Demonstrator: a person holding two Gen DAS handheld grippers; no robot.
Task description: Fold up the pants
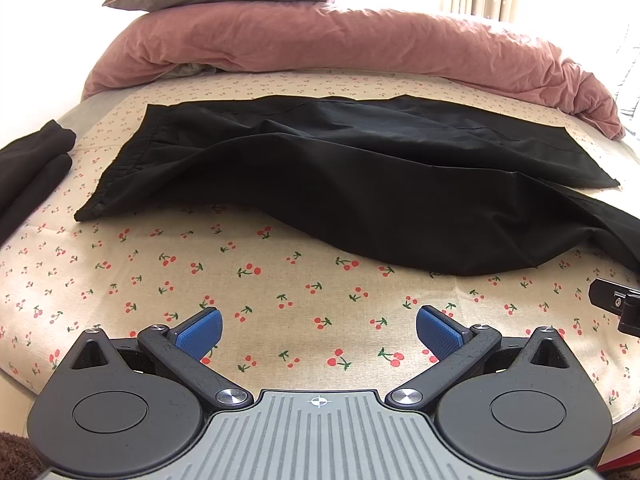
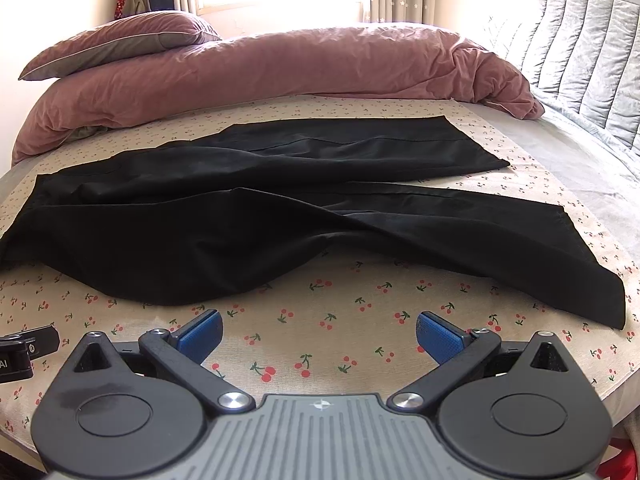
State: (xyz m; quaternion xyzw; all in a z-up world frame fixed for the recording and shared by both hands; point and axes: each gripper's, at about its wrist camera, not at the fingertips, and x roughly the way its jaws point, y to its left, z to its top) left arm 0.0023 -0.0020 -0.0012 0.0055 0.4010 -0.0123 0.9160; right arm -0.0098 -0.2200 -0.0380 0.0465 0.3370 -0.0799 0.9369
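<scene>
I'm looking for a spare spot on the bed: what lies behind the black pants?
Behind the black pants lies a strip of cherry-print sheet, then a bunched pink duvet with a pillow on it. Whatever the duvet covers is hidden.
</scene>
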